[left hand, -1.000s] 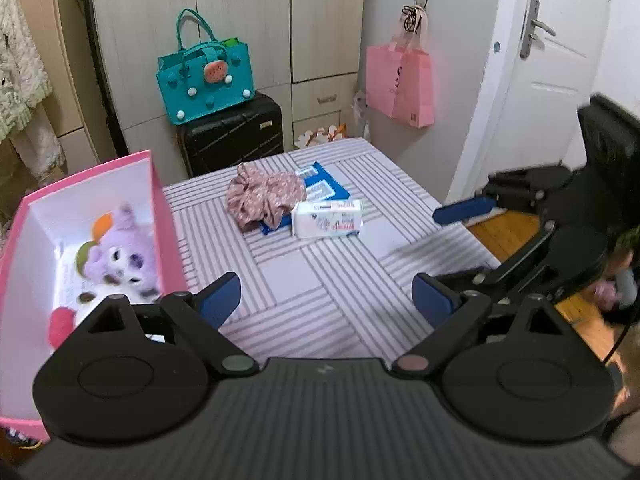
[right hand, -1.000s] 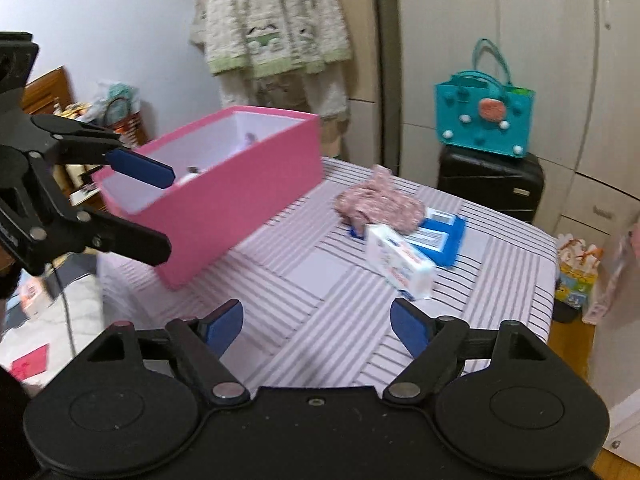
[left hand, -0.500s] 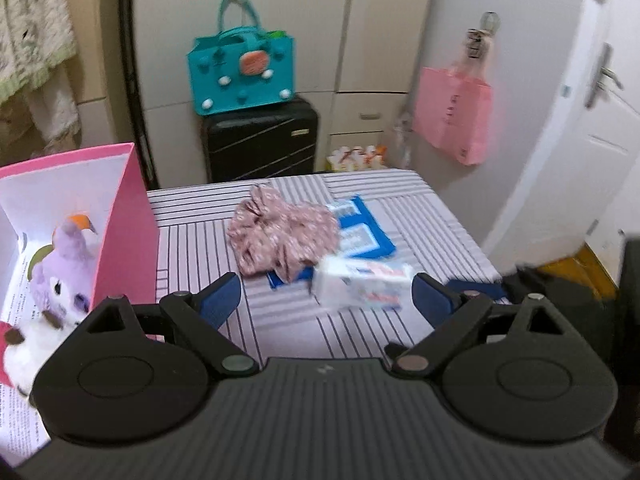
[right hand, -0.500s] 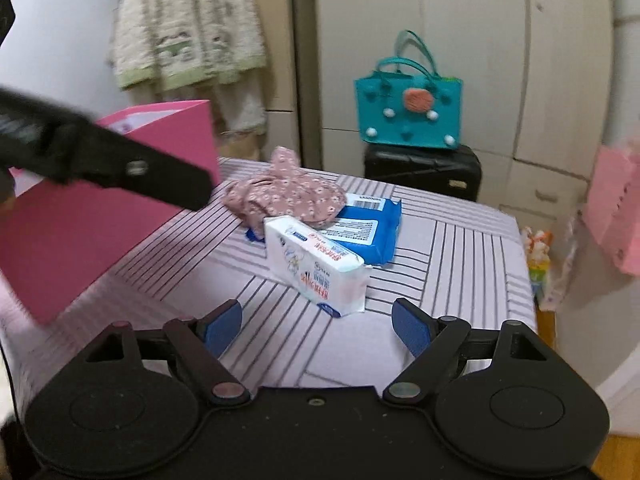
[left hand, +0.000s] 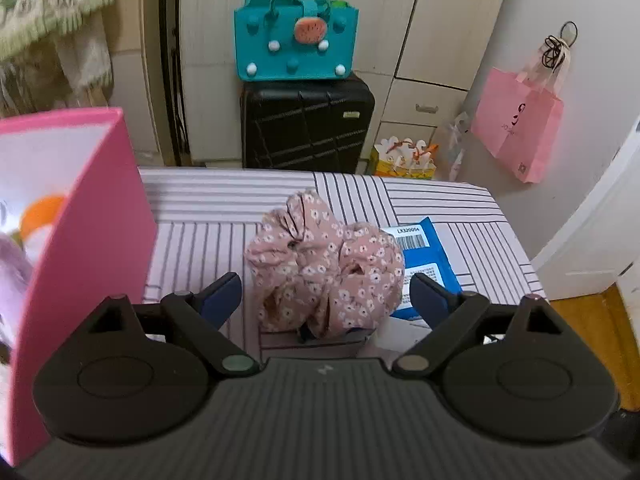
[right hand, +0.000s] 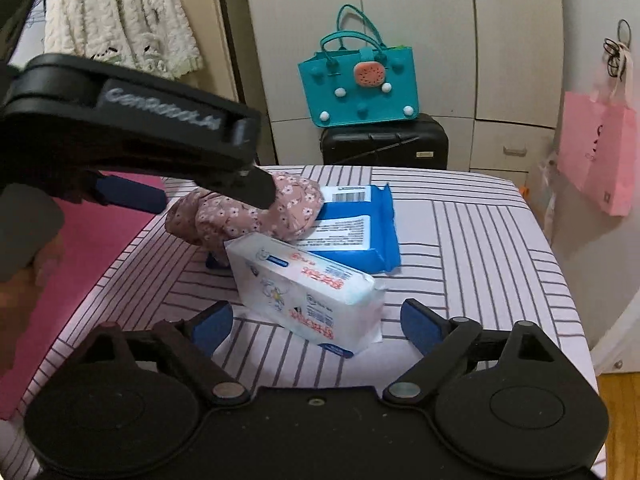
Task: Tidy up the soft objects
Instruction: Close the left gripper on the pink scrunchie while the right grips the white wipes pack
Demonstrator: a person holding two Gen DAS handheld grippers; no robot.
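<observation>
Both grippers (left hand: 326,294) (right hand: 316,320) gape — floral cloth (left hand: 326,270) untouched.

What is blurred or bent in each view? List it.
Right wrist view: the left gripper crossing the frame is motion-smeared, its lettering soft; the tissue pack is sharp. Left wrist view: the floral cloth is crisp, the pink box is soft at the edge, and the door frame bows from fisheye.

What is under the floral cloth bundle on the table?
The floral cloth bundle lies partly over the blue wipes pack, covering its left part. Anything else beneath it is hidden.
</observation>
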